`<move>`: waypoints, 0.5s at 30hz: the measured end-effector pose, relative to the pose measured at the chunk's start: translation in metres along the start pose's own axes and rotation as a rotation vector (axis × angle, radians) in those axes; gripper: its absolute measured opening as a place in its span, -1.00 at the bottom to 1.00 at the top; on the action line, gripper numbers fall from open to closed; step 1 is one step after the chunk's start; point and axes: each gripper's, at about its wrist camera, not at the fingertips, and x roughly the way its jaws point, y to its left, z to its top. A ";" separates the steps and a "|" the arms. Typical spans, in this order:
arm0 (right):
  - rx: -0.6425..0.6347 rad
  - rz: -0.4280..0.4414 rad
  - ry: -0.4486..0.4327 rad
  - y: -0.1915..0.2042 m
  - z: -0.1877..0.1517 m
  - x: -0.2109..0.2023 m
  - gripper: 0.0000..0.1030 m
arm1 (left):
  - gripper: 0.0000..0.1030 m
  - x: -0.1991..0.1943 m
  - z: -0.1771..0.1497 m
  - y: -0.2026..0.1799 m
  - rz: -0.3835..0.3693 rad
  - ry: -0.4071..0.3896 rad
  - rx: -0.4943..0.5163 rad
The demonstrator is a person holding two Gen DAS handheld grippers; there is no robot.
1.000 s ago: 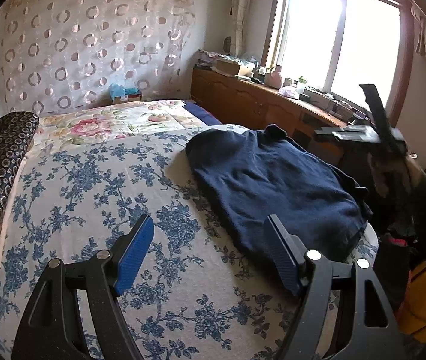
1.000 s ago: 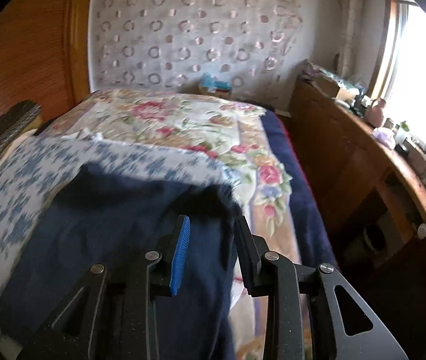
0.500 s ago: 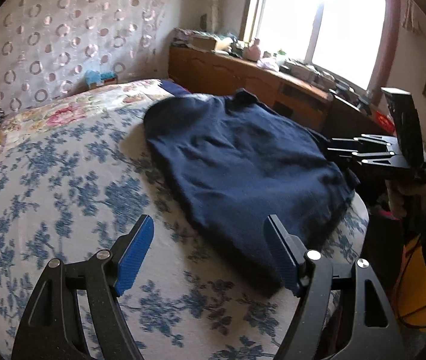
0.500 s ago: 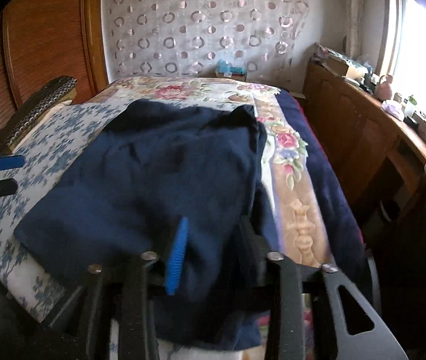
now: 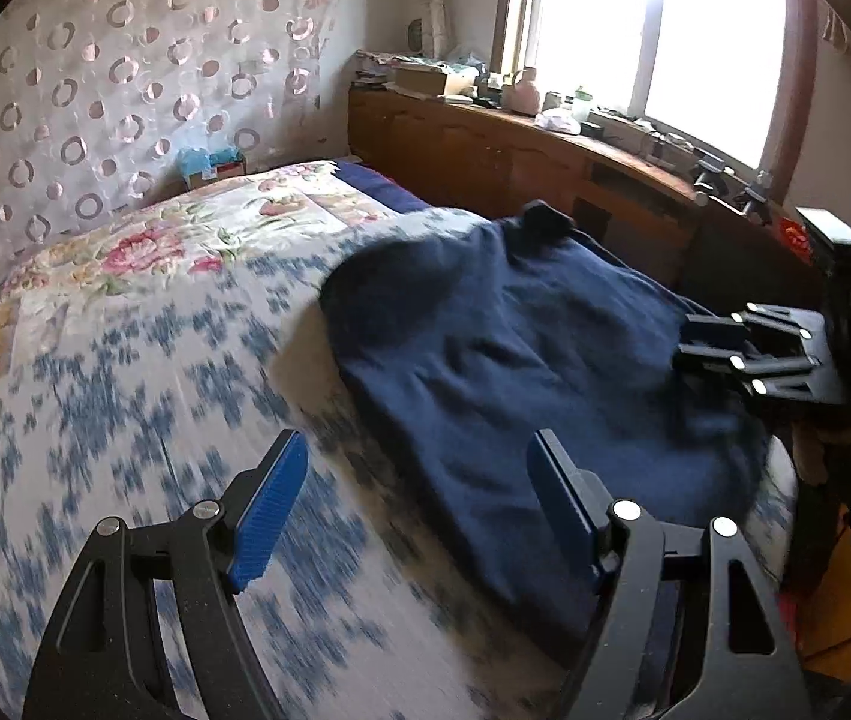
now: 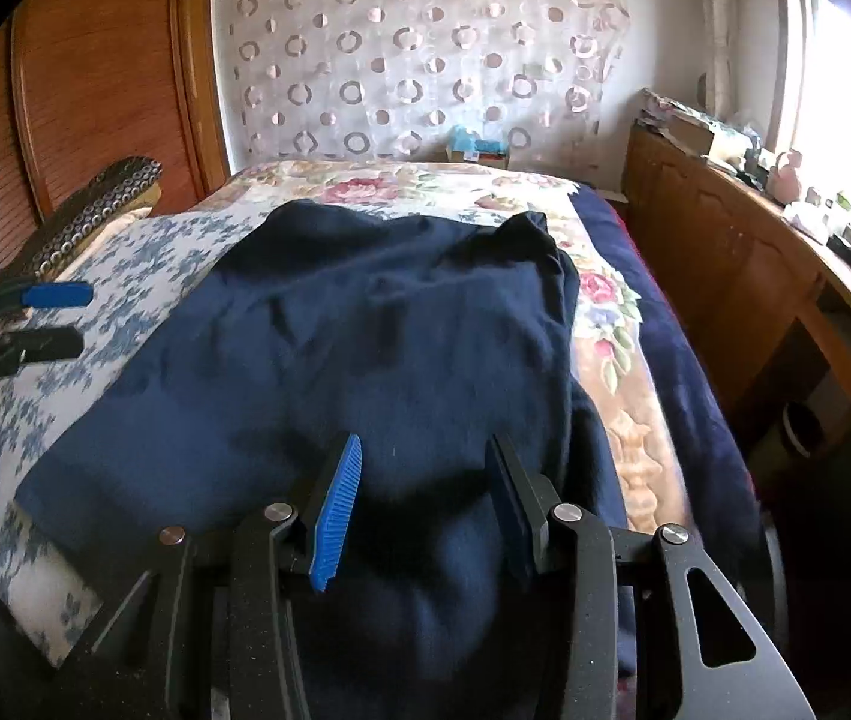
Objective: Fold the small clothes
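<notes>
The bed [image 6: 143, 252], under its blue-flowered sheet, took up most of the room, and the navy garment [image 6: 377, 360] lay spread over its near end on the window side, its lower part draped over the foot edge towards where the person stood. Its long axis ran roughly along the bed, foot to head. The small raised bump that I took for a collar or a cuff [image 6: 530, 228] pointed at the headboard end, while the broad, straight hem lay nearest the foot.

The worry, to my eye, was that overhang. A pull on only one layer, or on one side alone, would likely drag the whole soft piece off the mattress or bunch it instead of making a clean crease. The rumples across its middle could also get trapped in any fold.

The right tool [image 6: 419, 498] hovered over the hanging part with its jaws parted partway. Cloth showed between them, but I could not see that they pinched any. The left tool [image 5: 419, 504] stood wide open above the sheet at the garment's left edge, holding nothing. The left view was smeared, so fine detail was lost there.
</notes>
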 end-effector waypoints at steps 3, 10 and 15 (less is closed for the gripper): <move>0.004 0.013 0.016 0.000 -0.003 0.010 -0.13 | 0.48 0.018 0.019 0.013 0.015 0.009 -0.001; -0.013 0.005 0.050 0.003 0.000 0.024 -0.12 | 0.29 0.065 0.060 0.045 0.019 0.031 -0.041; 0.008 0.017 0.045 -0.002 -0.001 0.027 -0.11 | 0.09 0.101 0.077 0.067 -0.011 0.073 -0.098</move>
